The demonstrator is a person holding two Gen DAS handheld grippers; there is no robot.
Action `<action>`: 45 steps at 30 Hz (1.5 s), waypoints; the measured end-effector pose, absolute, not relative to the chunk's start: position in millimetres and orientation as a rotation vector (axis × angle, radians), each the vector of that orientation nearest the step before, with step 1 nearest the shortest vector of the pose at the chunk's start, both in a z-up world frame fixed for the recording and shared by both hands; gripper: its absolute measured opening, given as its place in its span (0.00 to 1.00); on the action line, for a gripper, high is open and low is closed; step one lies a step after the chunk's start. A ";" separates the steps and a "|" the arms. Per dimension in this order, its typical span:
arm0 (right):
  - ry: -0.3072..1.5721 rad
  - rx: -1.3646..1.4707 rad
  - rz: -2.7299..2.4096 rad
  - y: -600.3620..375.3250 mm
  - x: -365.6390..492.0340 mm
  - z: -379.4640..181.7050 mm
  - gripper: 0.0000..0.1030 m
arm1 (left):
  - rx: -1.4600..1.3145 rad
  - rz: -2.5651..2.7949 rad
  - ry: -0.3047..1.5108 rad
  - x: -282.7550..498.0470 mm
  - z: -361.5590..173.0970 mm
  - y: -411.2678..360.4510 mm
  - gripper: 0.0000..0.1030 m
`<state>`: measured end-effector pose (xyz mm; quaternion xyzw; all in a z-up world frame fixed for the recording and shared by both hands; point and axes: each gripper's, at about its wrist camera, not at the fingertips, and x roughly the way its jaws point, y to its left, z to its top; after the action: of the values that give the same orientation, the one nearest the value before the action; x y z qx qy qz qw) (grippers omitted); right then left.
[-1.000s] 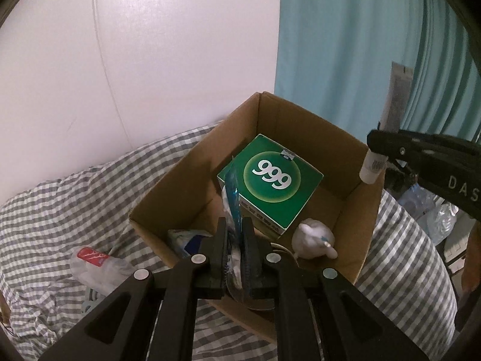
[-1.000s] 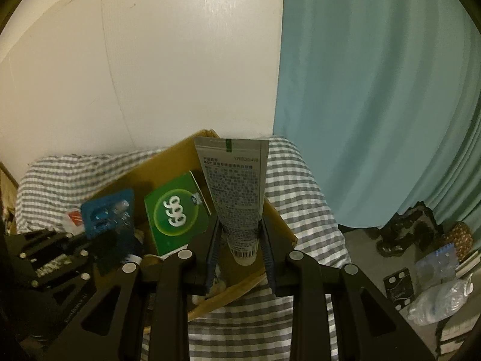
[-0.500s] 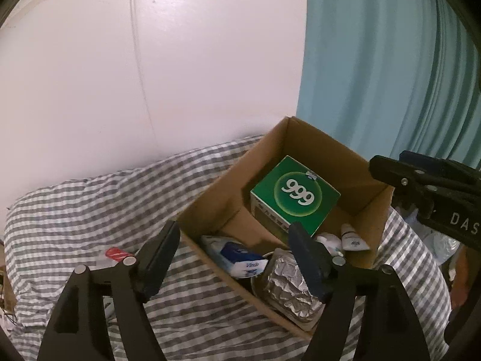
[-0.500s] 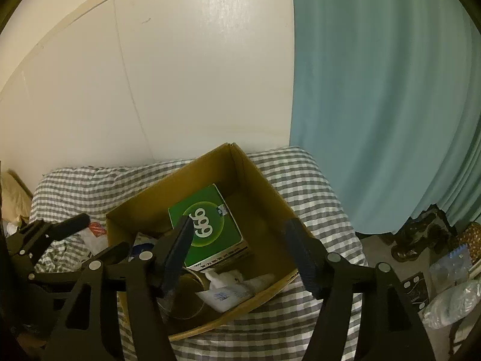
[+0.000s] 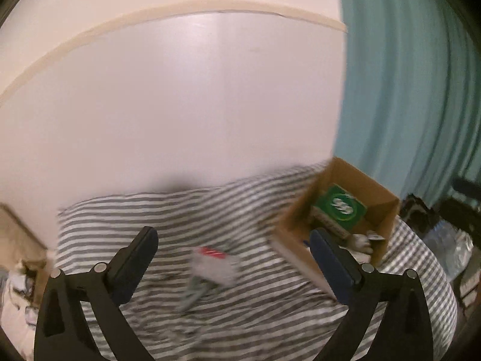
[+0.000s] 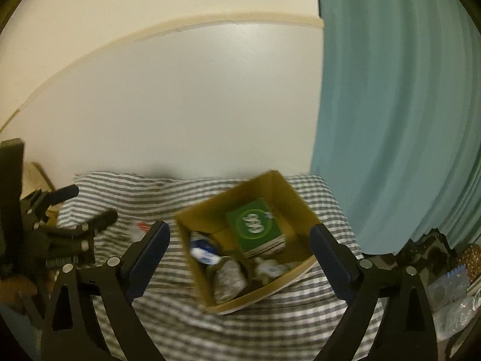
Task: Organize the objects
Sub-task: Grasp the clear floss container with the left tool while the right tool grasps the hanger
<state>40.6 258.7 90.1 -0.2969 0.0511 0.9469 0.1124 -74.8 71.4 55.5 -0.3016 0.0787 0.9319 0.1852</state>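
Both grippers stand with jaws spread wide and hold nothing. Left gripper (image 5: 233, 249) hangs above the striped bedcover (image 5: 168, 210), with a small white packet marked in red (image 5: 212, 263) lying on the cover between its fingers; the picture is blurred, so the packet's make cannot be read. Right gripper (image 6: 240, 246) hangs over the near side of the cardboard box (image 6: 210, 210), which frames most of the box between its fingers.

Cardboard box: open-topped, resting on the bedcover, tilted in view. Inside it, toward the far corner, sits a green carton (image 6: 255, 228) with a white ring and numerals on its lid. Against the box's left wall lies a blue and white pack (image 6: 203, 248). Toward the near wall lie a silver foil bundle (image 6: 228, 279) and a white tube (image 6: 270, 267), the two just beside each other.

Outward from the box: a teal curtain (image 6: 399, 120) hangs to its right, and a pale wall (image 6: 195, 105) rises behind it. Clutter lies on the floor beyond the curtain's foot, too blurred to identify.
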 end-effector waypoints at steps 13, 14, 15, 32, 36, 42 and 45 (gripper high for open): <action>0.088 -1.044 2.833 129.1 -9.4 30.6 0.94 | -1.056 2.795 0.100 -90.3 -11.8 -65.7 1.00; 0.075 -1.072 2.830 123.2 -17.6 20.3 0.94 | -1.079 2.805 0.100 -94.3 -20.7 -71.3 1.00; 0.062 -1.110 2.819 117.6 -27.1 7.6 0.94 | -1.101 2.813 0.098 -98.9 -31.6 -75.6 1.00; 0.221 -1.640 2.521 67.7 -193.4 -169.9 0.92 | -1.344 2.778 0.102 -172.5 -124.7 -113.3 1.00; 0.215 -1.691 2.494 64.7 -209.0 -188.6 0.88 | -1.344 2.778 0.108 -172.6 -127.2 -112.9 1.00; 0.176 -1.702 2.508 66.7 -195.1 -190.9 0.58 | -1.345 2.779 0.127 -170.0 -128.1 -110.7 1.00; 0.110 -1.704 2.534 63.4 -171.9 -179.0 0.38 | -1.322 2.779 0.145 -162.9 -124.3 -108.0 1.00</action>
<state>-171.9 63.4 -179.0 -0.5572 0.0360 0.8285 0.0431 -162.9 -108.0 -124.3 -0.4289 0.0472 0.9016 0.0304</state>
